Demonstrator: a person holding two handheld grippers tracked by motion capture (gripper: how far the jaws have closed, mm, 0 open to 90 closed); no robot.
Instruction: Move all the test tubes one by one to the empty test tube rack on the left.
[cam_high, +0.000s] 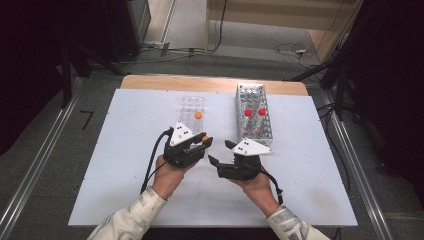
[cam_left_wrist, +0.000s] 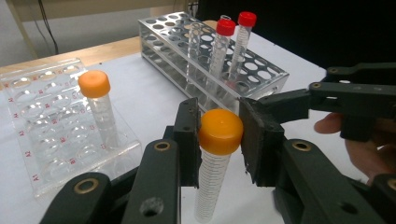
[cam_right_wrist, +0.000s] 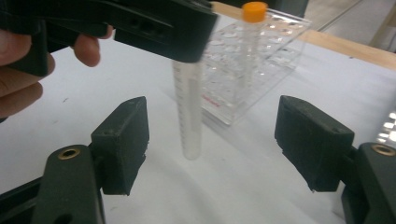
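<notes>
White table (cam_high: 125, 165) surface carries two racks at the far side. Left hand-held gripper (cam_left_wrist: 219, 135), angled toward the right, is clamped on the orange cap of an upright tube (cam_left_wrist: 212, 172) held above the table. Right hand-held gripper (cam_right_wrist: 212, 144), jaws wide apart, sits just beside that tube without touching it.

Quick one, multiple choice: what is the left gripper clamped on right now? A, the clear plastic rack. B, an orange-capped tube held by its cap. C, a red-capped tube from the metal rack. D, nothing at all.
B: in the left gripper view, the left gripper has its jaws pressed on either side of the cap of the orange-capped tube, while the right gripper stands open around the tube's lower end.
</notes>
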